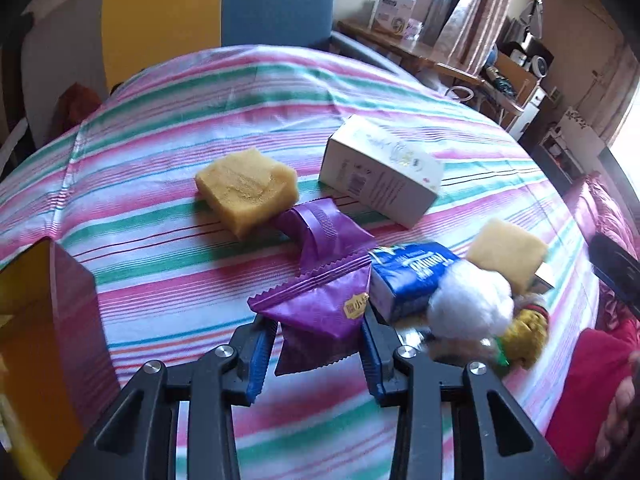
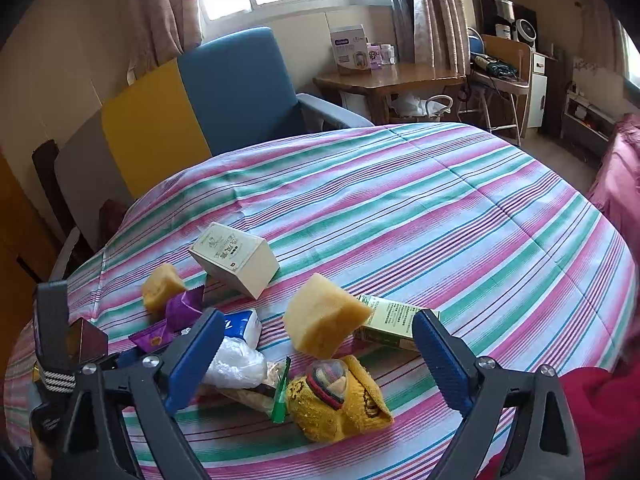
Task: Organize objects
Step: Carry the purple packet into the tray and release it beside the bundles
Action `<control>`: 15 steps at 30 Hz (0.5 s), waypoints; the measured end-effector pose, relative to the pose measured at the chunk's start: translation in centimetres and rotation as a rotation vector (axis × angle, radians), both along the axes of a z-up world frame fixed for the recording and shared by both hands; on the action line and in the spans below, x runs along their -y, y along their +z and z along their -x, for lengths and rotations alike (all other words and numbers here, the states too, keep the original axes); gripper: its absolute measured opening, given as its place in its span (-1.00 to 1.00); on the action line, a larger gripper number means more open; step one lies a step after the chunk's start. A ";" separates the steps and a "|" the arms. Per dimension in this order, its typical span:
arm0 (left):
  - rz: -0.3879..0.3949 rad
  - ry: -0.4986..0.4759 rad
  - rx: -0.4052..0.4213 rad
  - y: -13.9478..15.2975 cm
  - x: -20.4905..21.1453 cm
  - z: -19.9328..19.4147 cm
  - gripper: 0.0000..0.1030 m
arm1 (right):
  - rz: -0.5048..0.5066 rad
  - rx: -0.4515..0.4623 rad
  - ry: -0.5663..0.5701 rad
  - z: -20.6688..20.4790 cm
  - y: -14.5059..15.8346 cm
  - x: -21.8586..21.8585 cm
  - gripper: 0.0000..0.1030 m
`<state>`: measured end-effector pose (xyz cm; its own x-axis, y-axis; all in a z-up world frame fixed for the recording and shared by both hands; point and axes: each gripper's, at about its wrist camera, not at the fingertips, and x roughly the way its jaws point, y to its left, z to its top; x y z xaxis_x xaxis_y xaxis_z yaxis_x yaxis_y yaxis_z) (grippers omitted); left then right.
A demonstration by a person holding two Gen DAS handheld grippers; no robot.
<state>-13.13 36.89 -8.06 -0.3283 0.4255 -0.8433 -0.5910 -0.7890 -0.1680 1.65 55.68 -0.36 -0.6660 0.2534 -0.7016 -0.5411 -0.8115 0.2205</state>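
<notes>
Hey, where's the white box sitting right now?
The white box lies on the striped tablecloth, right of the nearer yellow sponge in the left wrist view, just behind the purple snack packet.

Both wrist views look steeply down, close; both share the striped tablecloth (image 1: 160, 184) clutter.

Left claw (image 1: 320, 332) narrowed, right claw (image 2: 316, 344) wide

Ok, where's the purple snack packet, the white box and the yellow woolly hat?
purple snack packet (image 1: 320, 304): left wrist view, middle of its flat front.
white box (image 1: 384, 176): left wrist view, on its long side face.
yellow woolly hat (image 2: 344, 404): right wrist view, on the knitted yellow part near the middle.
</notes>
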 end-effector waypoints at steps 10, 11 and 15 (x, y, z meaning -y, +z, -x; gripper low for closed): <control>-0.065 -0.012 -0.028 3.2 5.5 -4.9 -0.25 | -0.073 0.041 0.262 2.6 -0.6 5.0 0.63; -0.069 -0.008 -0.028 3.3 6.0 -5.2 -0.25 | -0.086 0.058 0.287 3.0 -0.9 5.7 0.65; -0.094 0.004 -0.016 3.7 8.3 -6.4 -0.25 | -0.102 0.127 0.354 4.6 -2.3 7.2 0.81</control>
